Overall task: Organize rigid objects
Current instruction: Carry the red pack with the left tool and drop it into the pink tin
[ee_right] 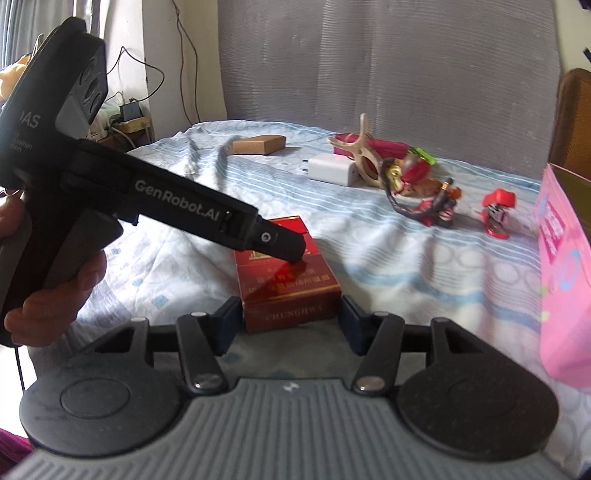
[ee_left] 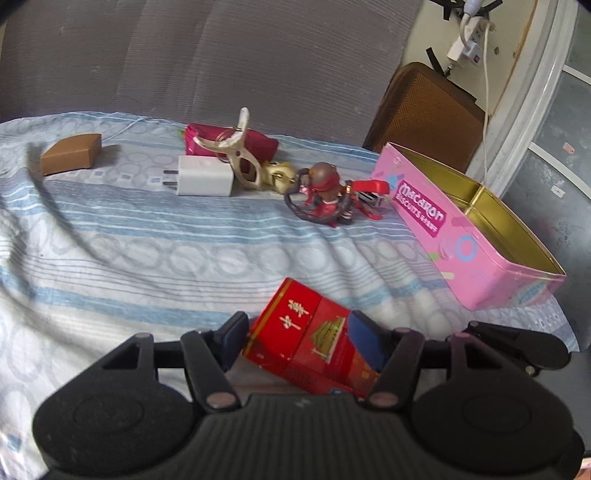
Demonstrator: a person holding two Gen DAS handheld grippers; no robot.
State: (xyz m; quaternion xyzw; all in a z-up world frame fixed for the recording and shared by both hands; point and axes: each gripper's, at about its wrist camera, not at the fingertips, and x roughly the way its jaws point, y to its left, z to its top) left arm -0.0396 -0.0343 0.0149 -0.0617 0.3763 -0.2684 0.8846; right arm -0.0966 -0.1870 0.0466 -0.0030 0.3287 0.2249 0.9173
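A home bedroom is being shown. A bed (ee_left: 129,251) is being covered w/ a blue-and-white patterned sheet, small household bits being scattered on it: a white phone charger (ee_left: 203,176), a pink biscuit tin (ee_left: 469,225), a toy figurine (ee_left: 325,192). A grey fabric headboard (ee_left: 221,59) is being seen behind the bed, a wooden chair (ee_left: 421,110) beside it, and a power strip (ee_left: 469,33) is being hung on the wall w/ tape.
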